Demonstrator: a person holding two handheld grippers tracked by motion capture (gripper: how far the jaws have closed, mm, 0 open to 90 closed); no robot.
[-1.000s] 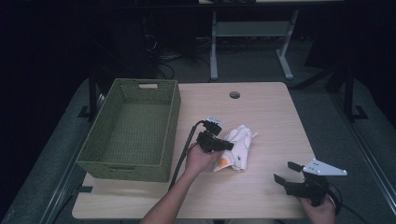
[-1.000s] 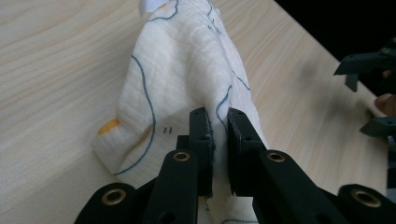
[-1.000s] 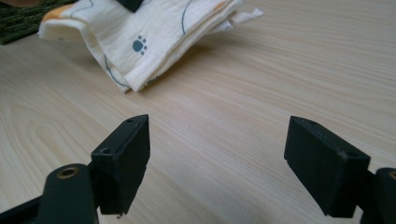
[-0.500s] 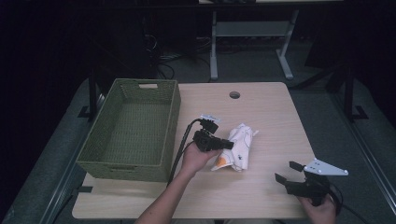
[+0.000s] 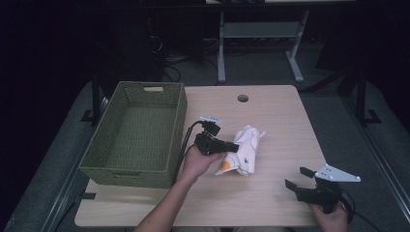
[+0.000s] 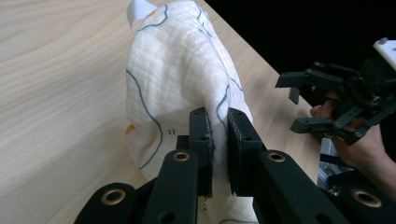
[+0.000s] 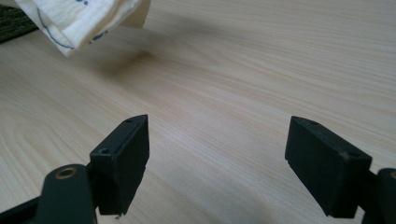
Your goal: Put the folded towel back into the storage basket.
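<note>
A white cloth (image 5: 245, 150) with thin dark lines and orange patches lies bunched near the middle of the wooden table (image 5: 270, 116). My left gripper (image 5: 235, 146) is shut on a fold of the cloth (image 6: 187, 74), its black jaws pinching the fabric near its lower edge. Near the table's front right corner my right gripper (image 5: 299, 178) stands open above bare wood with nothing between its fingers (image 7: 122, 163). A corner of the cloth (image 7: 79, 18) hangs at the top left of the right gripper view.
A green woven basket (image 5: 104, 157) stands on the left side of the table, with nothing showing inside it. A round cable hole (image 5: 242, 98) sits near the far edge. The room around the table is dark, with a desk frame (image 5: 256, 43) behind.
My left gripper with the cloth has shifted slightly, the hand drawing a little toward the basket side. The right gripper has stayed where it was.
</note>
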